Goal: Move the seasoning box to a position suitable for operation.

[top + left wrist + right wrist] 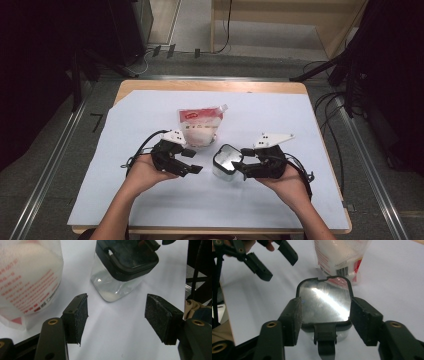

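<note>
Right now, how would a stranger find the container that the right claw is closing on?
Look on the white sheet covering the table, in front of the red-and-white pouch. The clear square container stands there between the right claw pads; only it has a black lid.

Black left gripper [192, 161], black right gripper [239, 163], grey three-cornered top plates, brass screws, trailing black cables

Wooden table [210, 86], top covered by white sheet [150, 200] leaving wood edge bare at far side. On sheet: white pouch with red print [200, 126] near centre; clear square container with dark lid [226, 162] just in front, apart from pouch.
</note>
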### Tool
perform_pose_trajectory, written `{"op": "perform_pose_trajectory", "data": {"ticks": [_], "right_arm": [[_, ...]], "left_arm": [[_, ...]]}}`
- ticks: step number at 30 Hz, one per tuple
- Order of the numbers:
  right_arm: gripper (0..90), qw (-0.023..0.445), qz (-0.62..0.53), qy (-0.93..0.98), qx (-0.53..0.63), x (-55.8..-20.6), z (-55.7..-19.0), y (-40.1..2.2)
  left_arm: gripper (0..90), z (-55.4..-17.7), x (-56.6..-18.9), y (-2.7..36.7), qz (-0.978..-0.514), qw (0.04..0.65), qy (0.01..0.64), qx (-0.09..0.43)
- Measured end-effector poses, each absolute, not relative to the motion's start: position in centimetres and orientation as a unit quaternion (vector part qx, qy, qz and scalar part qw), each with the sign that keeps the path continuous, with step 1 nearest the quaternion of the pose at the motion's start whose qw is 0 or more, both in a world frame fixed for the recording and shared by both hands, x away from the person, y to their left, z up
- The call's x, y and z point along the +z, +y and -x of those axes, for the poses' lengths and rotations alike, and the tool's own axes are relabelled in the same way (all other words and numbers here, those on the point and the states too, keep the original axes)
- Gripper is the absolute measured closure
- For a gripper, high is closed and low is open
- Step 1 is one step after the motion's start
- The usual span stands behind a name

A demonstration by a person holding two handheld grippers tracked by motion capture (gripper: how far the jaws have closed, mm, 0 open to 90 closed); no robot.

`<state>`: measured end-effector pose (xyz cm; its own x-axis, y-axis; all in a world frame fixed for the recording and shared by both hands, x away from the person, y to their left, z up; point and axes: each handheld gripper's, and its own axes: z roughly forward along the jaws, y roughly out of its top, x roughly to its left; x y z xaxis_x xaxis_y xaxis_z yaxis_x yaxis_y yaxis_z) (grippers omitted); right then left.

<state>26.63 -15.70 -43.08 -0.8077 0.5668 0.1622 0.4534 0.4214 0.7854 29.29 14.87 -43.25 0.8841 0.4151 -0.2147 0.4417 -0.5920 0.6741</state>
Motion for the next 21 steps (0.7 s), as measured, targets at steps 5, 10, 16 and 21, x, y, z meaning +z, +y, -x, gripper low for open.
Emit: {"op": "perform_pose_trajectory", "data": {"ticks": [5,10,16,21], "right_arm": [[65.1,0.059,-0.305,0.84,0.445,-43.3,-25.7,-16.6],[82.1,0.057,-0.304,0.839,0.448,-43.4,-24.6,-16.9],[90.0,0.042,-0.287,0.855,0.431,-44.8,-23.6,-16.2],[90.0,0.034,-0.287,0.862,0.416,-45.9,-23.5,-15.6]], "left_arm": [[36.2,-29.8,-42.7,14.2,-0.895,0.38,0.232,-0.017],[36.2,-30.0,-42.8,13.6,-0.895,0.383,0.227,-0.015],[36.1,-30.6,-43.1,13.2,-0.895,0.386,0.224,-0.02],[35.6,-30.4,-43.4,12.7,-0.898,0.381,0.219,-0.013]]}}
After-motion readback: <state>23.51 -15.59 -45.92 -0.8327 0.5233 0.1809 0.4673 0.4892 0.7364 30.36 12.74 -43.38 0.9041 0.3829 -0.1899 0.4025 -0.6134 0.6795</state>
